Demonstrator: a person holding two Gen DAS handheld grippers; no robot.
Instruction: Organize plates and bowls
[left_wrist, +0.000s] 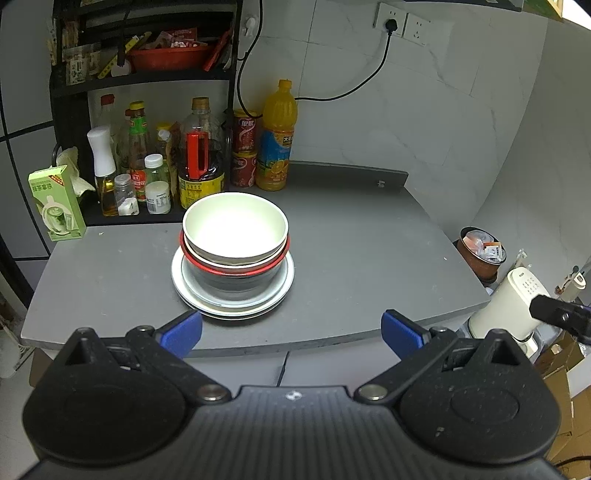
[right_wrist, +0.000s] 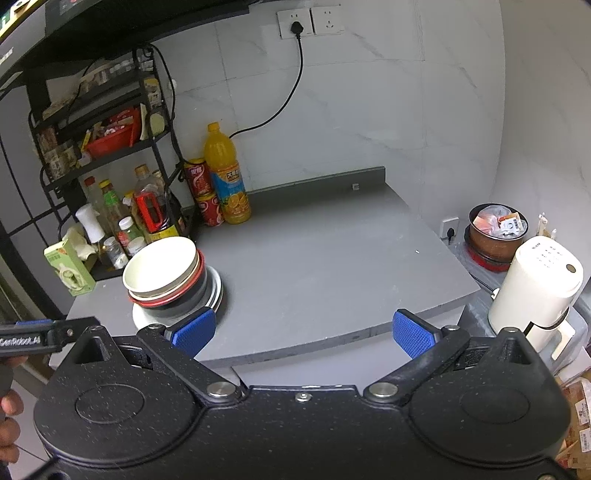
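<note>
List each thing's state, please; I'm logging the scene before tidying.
Left tongs: open, empty, short of the stack.
Right tongs: open, empty.
White bowl: upright, empty, top of the stack.
Red-rimmed bowl: upright, nested under the white bowl.
Plates: stacked flat under the bowls.
Orange juice bottle: upright, capped.
Kettle: lid shut.
Wall plug: plugged in.

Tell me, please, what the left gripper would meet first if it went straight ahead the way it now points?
Most likely the stack of dishes: the open left gripper points across the grey tabletop at the white plates beneath the nested bowls, topped by a cream bowl. Depth is unclear, but nothing stands between them.
</note>
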